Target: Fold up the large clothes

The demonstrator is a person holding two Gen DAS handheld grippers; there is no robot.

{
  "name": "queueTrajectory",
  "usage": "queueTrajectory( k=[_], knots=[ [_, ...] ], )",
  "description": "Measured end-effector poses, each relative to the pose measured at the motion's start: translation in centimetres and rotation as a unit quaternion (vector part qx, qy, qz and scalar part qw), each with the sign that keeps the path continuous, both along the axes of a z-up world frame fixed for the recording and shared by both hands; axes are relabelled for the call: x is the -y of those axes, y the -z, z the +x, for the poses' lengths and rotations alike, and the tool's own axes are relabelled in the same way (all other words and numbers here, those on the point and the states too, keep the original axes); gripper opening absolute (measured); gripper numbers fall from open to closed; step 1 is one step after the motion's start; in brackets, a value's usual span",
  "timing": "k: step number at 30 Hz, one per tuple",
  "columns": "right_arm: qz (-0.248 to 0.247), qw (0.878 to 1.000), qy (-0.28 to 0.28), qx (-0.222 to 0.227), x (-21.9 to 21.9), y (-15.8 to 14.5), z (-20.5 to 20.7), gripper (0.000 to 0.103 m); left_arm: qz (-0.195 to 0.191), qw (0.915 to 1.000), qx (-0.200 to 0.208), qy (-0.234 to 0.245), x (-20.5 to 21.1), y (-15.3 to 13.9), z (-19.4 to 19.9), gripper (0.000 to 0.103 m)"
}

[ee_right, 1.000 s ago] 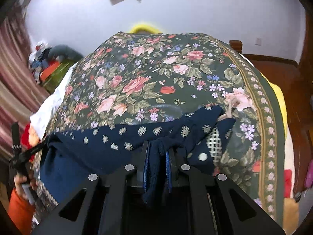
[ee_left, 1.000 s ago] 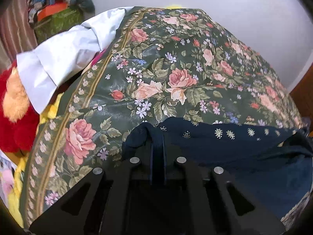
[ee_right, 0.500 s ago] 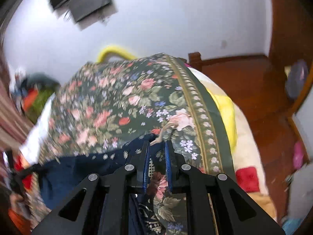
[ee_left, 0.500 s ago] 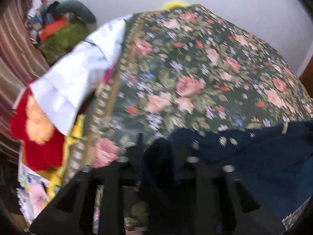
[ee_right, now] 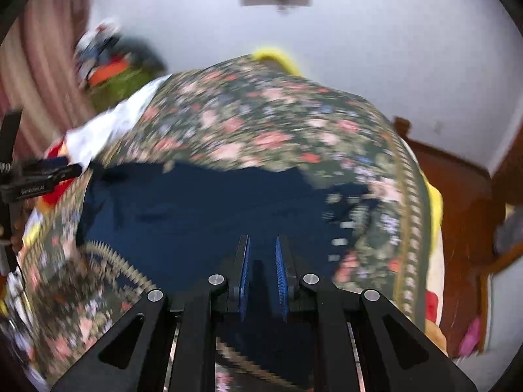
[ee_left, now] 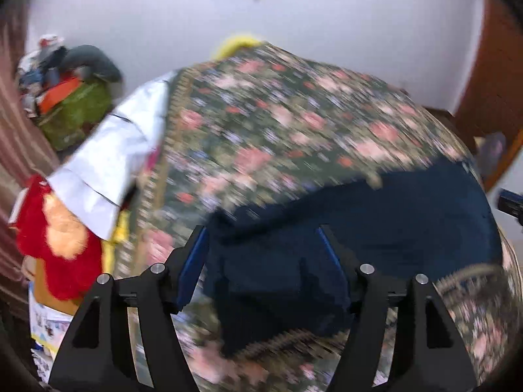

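Note:
A navy garment (ee_left: 408, 228) lies spread across the near part of a floral bedspread (ee_left: 294, 114). My left gripper (ee_left: 263, 248) hovers over the garment's left end. Its jaws are opening wide, the cloth lies below and between them, and no pad presses on it. In the right wrist view my right gripper (ee_right: 263, 261) is over the navy garment (ee_right: 196, 209), shut, with a narrow dark strip of the cloth between its blue pads (ee_right: 244, 277). Both views are blurred by motion. The left gripper (ee_right: 42, 176) also shows at that view's left edge.
A white cloth (ee_left: 108, 156) and a red and orange plush blanket (ee_left: 55, 228) hang off the bed's left side. A pile of clothes on a green bag (ee_left: 75, 107) stands by the wall. Wooden floor (ee_right: 457, 196) lies right of the bed.
My left gripper let go of the garment's corner, opened and drew up and back. The right gripper swung right, then back over the garment. The garment now lies flatter on the bed.

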State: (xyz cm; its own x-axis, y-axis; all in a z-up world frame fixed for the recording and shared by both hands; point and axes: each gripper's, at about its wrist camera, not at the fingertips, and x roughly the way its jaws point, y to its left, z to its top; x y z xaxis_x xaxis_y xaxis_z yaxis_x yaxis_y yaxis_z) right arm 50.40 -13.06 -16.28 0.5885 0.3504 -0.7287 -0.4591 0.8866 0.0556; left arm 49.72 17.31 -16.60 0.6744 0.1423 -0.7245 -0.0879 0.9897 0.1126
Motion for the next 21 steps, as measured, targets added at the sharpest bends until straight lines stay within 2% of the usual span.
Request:
queueTrajectory(
  k=[3,4,5,7,10,13,15,18,19,20,21],
  knots=[
    [-0.059,0.998,-0.016,0.007,-3.1,2.2,-0.6,0.011,-0.032,0.9987,-0.025,0.029,2.1,2.7,-0.5,0.067],
    [-0.095,0.995,-0.009,0.012,-4.2,3.4,-0.5,0.011,-0.041,0.9979,-0.035,0.036,2.7,3.6,-0.5,0.067],
    [-0.119,0.993,-0.004,0.015,-4.7,4.3,-0.3,0.011,-0.044,0.9972,-0.045,0.041,3.6,4.7,-0.3,0.067],
    [-0.162,0.986,0.007,0.019,-5.5,6.0,0.3,0.011,-0.025,0.9976,-0.051,0.04,4.6,6.0,0.2,0.067],
    [-0.192,0.98,0.024,0.039,-5.4,7.1,0.7,0.011,0.006,0.9976,-0.063,0.028,5.3,8.2,1.6,0.072],
    [-0.214,0.974,0.055,0.051,-4.4,7.4,1.6,0.011,-0.008,0.9978,-0.063,0.018,4.6,9.2,1.8,0.079],
    [-0.215,0.973,0.065,0.051,-3.9,7.1,2.0,0.012,-0.012,0.9982,-0.056,0.018,4.1,9.2,1.5,0.08],
    [-0.23,0.967,0.088,0.065,-3.4,7.1,2.3,0.043,0.003,0.9988,-0.048,0.01,2.8,8.2,1.3,0.08],
    [-0.241,0.963,0.098,0.076,-3.1,7.1,2.4,0.068,0.019,0.9991,-0.038,-0.009,1.8,7.6,1.4,0.08],
    [-0.241,0.962,0.102,0.083,-2.7,7.1,2.5,0.08,0.031,0.9987,-0.034,-0.025,0.8,7.1,1.7,0.08],
    [-0.228,0.965,0.103,0.078,-2.0,7.1,2.8,0.082,0.039,0.9979,-0.033,-0.041,-0.3,6.8,2.1,0.08]
  ],
)
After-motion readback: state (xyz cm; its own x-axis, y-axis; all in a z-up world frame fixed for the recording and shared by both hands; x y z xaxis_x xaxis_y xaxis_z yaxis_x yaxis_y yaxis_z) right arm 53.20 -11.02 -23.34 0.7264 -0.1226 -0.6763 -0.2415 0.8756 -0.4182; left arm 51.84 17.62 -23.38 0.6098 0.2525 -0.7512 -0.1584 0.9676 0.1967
